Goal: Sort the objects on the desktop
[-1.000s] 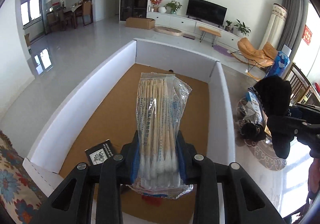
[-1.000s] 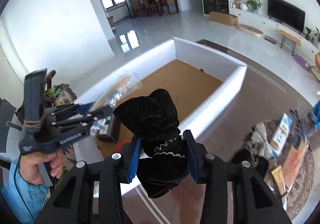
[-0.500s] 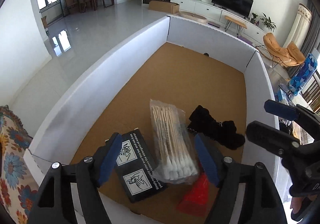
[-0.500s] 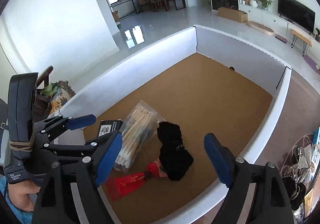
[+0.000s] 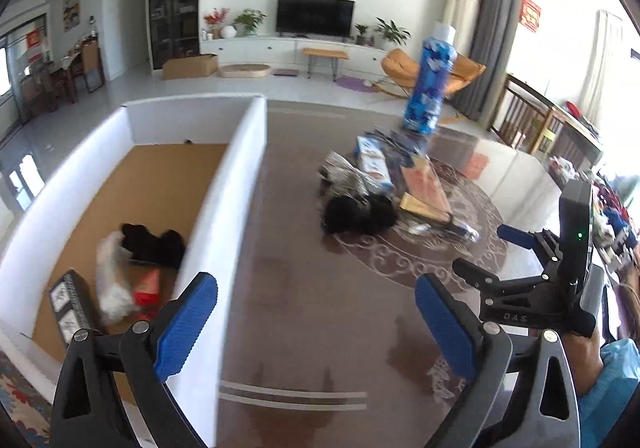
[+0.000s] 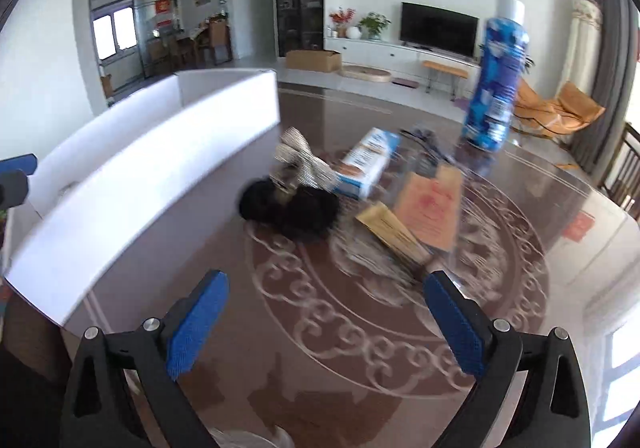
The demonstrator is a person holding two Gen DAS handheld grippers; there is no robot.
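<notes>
My left gripper [image 5: 316, 312] hangs over the dark table beside the white box [image 5: 240, 184], jaws opening with nothing between them. In the box lie a bag of cotton swabs [image 5: 114, 280], a black glove [image 5: 152, 246], a red packet [image 5: 146, 286] and a black carton [image 5: 70, 308]. My right gripper [image 6: 326, 312] is over the table's scroll pattern, jaws opening and empty, short of a pile: a black glove [image 6: 288, 208], a blue-white carton [image 6: 368, 164], an orange packet [image 6: 430, 204], a tan tube [image 6: 390, 234]. In the left wrist view, the right gripper [image 5: 486, 252] is right of the pile.
A tall blue spray can [image 6: 496, 84] stands upright behind the pile, with a silvery bag [image 6: 304, 164] at the pile's left. The box's long white wall [image 6: 152, 168] runs along the left of the table [image 6: 360, 388]. Wooden chairs stand past the table's right edge.
Both grippers let go of their loads: the swab bag and the black glove now lie in the box. Both opened wide and swung right, out of the box and over the table.
</notes>
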